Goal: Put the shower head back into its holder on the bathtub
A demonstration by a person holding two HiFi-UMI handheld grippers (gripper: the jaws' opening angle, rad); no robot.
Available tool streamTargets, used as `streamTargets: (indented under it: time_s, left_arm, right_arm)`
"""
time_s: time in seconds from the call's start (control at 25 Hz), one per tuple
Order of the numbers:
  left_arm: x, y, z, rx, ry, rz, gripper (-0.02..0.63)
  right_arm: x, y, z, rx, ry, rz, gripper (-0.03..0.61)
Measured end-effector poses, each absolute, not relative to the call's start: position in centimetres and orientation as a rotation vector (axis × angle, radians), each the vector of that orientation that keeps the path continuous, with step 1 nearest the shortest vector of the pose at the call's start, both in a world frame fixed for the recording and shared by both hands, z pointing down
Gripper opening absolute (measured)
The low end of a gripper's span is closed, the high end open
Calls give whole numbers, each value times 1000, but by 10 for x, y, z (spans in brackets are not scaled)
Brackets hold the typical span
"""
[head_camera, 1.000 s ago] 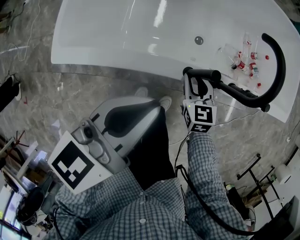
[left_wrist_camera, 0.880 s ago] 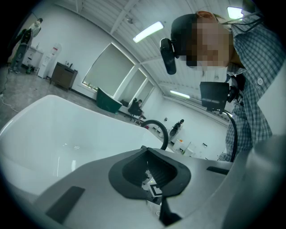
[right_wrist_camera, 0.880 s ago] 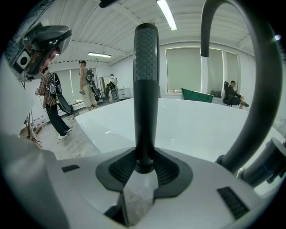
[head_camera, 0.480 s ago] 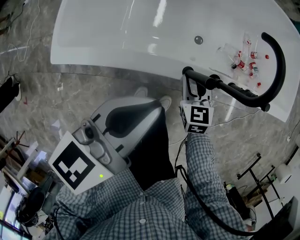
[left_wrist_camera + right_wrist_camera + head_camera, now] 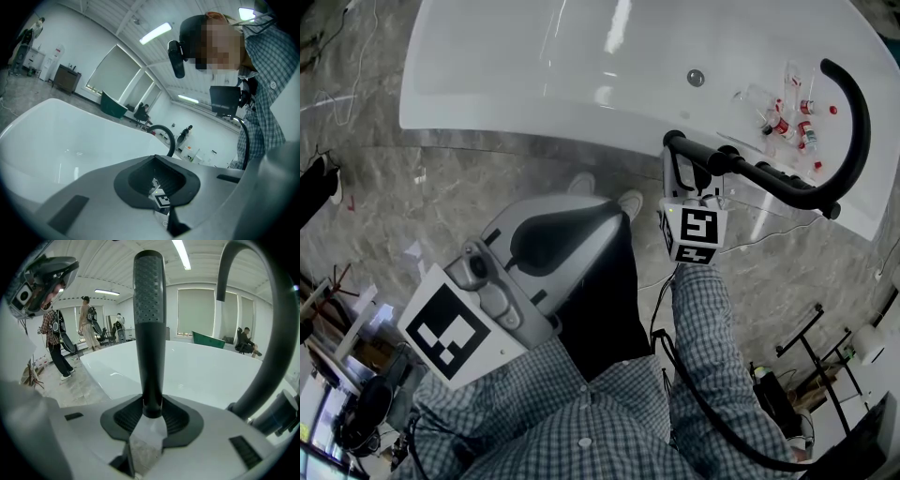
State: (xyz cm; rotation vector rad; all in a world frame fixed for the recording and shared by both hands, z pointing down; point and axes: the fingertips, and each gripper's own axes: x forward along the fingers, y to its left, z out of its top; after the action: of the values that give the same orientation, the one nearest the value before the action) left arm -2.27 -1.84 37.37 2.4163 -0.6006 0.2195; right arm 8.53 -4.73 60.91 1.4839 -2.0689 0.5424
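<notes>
The black shower head (image 5: 701,156) is a short wand lying across the near rim of the white bathtub (image 5: 534,66). My right gripper (image 5: 693,175) is shut on it from the floor side. In the right gripper view the shower head (image 5: 149,324) stands upright, clamped at its lower end between the jaws of my right gripper (image 5: 151,414). A curved black pipe (image 5: 861,122) rises from the rim just right of the wand, also the curved black pipe (image 5: 276,338). Black fittings (image 5: 769,172) sit on the rim there. My left gripper (image 5: 546,239) hangs shut and empty over the floor; in its own view the left gripper (image 5: 158,182) faces the tub.
Several small bottles (image 5: 792,117) lie on the tub's right rim. A round metal fitting (image 5: 697,79) sits on the inner wall. My shoes (image 5: 628,201) stand on the grey marble floor (image 5: 384,187) by the tub. Other people (image 5: 55,341) stand further off.
My right gripper has shifted slightly left and toward the tub with the shower head, whose far end now lines up with the black pipe base. The left gripper has not moved.
</notes>
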Motion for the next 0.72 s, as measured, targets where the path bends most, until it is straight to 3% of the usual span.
streamTargets:
  time_s: [0.72]
  left_arm:
    - [-15,-13,364,2448,-582,230,9]
  right_arm:
    - [100,-30,587,1523,-2110,575,121]
